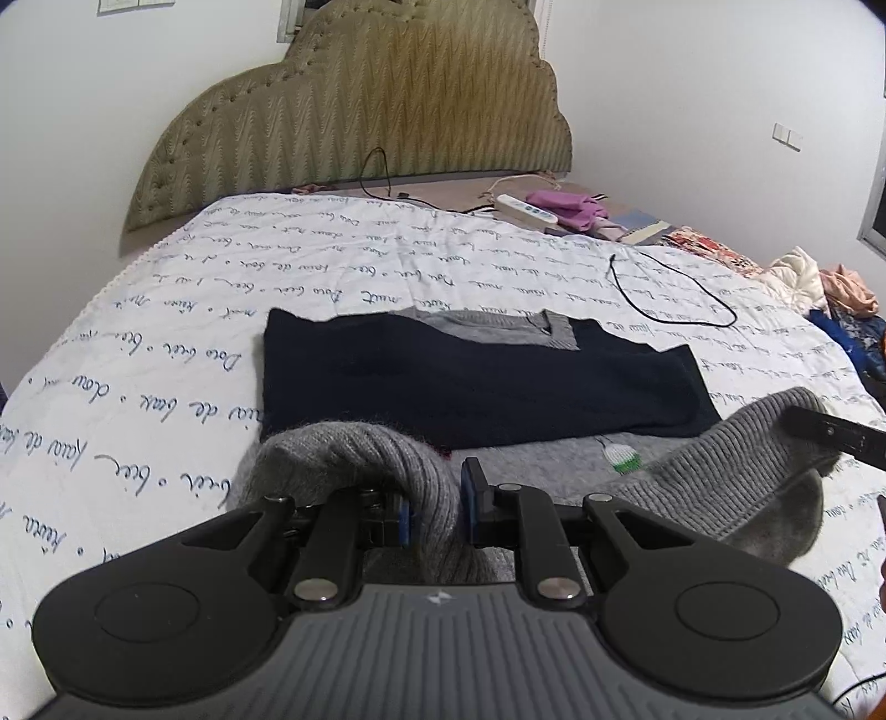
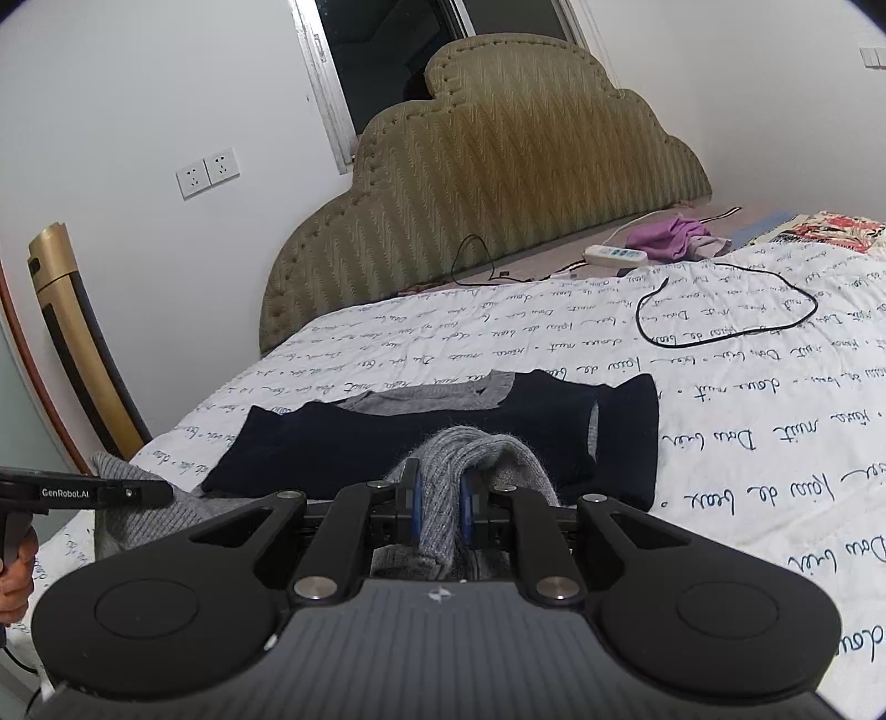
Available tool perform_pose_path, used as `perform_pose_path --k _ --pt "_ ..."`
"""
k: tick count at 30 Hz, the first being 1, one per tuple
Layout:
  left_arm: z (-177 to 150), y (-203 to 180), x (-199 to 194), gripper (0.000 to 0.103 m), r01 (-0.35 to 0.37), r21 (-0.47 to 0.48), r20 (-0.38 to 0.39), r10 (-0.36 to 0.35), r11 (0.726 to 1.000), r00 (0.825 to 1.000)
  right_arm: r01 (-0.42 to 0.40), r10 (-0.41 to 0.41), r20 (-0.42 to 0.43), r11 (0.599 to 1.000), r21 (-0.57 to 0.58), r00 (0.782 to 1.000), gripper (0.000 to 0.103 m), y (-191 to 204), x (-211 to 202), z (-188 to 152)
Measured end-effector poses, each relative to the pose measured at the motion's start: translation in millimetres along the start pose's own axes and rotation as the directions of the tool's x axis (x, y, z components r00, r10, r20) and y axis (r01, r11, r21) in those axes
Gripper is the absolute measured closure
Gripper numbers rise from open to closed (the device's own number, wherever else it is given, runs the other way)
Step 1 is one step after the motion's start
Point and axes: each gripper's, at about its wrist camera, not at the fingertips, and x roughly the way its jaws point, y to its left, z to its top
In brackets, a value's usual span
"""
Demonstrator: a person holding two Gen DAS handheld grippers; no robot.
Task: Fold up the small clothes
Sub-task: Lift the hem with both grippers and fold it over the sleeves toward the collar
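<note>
We hold the sweater (image 1: 476, 382), navy and grey, on the bedspread (image 1: 166, 310) in front of the headboard (image 1: 354, 111). Our left gripper (image 1: 434, 507) is clamped on its grey ribbed hem at the near left, our right gripper (image 2: 442, 512) clamped on the hem at the near right, both corners lifted. A black cable (image 2: 725, 310) lies far right.

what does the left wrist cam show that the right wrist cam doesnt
Only the left wrist view: a heap of clothes at the bed's far right edge and a small green-and-white tag on the grey knit.
Only the right wrist view: twin wall sockets, a window and a gold-and-black stand.
Both: the sweater, each gripper shut on its grey hem, headboard, power strip, black cable.
</note>
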Motion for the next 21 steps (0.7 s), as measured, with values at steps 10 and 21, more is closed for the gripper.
perform_pose_path --k 10,21 --pt "19.3 -1.5 6.6 0.09 -0.029 0.021 0.045 0.028 0.999 0.999 0.03 -0.031 0.025 0.999 0.029 0.999 0.086 -11.2 7.0 7.2" --pt "50.8 -8.4 39.2 0.09 -0.105 0.058 0.074 0.1 0.993 0.992 0.052 -0.056 0.049 0.996 0.079 0.997 0.086 -27.7 27.5 24.0"
